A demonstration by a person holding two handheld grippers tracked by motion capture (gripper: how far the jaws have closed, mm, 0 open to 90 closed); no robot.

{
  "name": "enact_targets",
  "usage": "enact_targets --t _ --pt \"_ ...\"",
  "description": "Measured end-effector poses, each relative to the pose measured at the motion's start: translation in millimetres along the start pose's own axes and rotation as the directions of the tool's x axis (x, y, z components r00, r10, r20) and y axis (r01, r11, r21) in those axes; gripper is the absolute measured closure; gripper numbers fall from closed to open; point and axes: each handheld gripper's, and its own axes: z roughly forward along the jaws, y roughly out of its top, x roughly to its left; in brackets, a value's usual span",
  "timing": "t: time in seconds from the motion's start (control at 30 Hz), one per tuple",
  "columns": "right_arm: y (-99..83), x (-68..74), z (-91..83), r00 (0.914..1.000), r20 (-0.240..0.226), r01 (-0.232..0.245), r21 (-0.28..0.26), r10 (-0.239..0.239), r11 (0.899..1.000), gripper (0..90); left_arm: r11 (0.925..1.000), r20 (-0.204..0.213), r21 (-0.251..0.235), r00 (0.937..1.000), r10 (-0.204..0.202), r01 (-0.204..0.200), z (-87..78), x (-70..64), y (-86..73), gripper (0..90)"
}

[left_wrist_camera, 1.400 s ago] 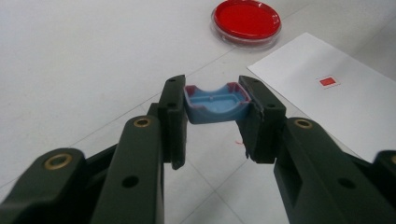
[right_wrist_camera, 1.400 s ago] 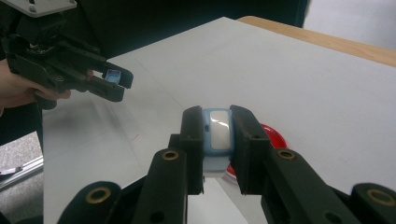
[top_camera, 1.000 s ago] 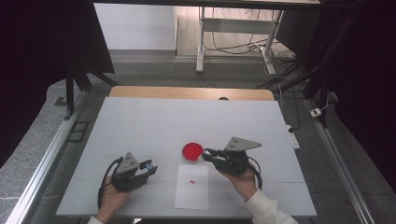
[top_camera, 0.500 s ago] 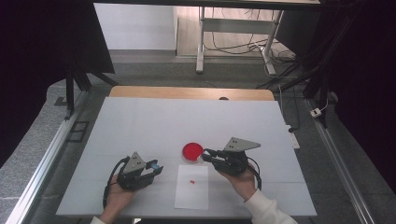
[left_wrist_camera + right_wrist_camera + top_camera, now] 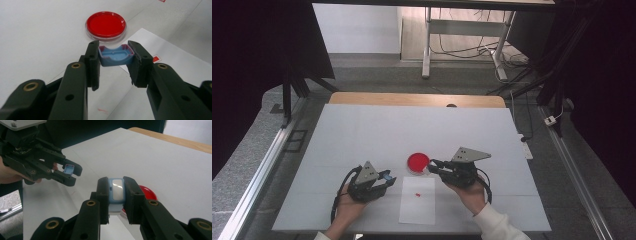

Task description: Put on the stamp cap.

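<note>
Clamping a small blue cap (image 5: 115,56) between its jaws, the left gripper (image 5: 113,62) hovers near the desk's (image 5: 362,130) front edge, just short of the red dish (image 5: 105,24), while the right gripper (image 5: 117,195) grips a pale blue piece (image 5: 116,190) beside that dish.

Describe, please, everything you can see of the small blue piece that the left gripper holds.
The small blue piece is a shallow, tray-like part that looks like moulded plastic, light blue with a thin reddish edge along its raised rim. Its hollow side faces up, with a small notch in the floor. The left gripper clamps it between its two black jaws, one on each side, above the white table. It touches nothing else. The red dish lies beyond it.
</note>
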Motion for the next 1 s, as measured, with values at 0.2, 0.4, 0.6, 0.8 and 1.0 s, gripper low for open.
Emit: enact_targets --t 0.2,0.4,0.6,0.8,1.0 --pt "-0.5 0.1 1.2 1.0 0.0 -0.002 -0.002 0.002 1.0 74.6 1.0 0.007 0.002 0.9999 0.009 -0.009 5.5 -3.0 2.8 63.7" --pt "-0.7 1.0 2.1 1.0 -0.002 0.002 0.004 -0.002 1.0 74.6 0.9998 0.014 0.004 0.9998 0.017 -0.017 10.4 -5.9 5.1 63.7" --pt "-0.8 1.0 2.4 1.0 -0.001 0.001 0.003 -0.001 1.0 74.6 0.9996 0.027 0.009 0.9993 0.025 -0.025 16.6 -10.2 7.7 63.7" --pt "-0.5 1.4 2.4 1.0 0.001 0.001 0.0 -0.001 1.0 74.6 0.999 0.043 0.014 0.9982 0.042 -0.043 24.6 -16.0 12.1 63.7" --pt "-0.2 0.6 1.5 1.0 0.004 -0.001 -0.005 0.001 1.0 74.5 0.9975 0.064 0.022 0.9958 0.066 -0.068 38.1 -23.6 19.4 63.7"
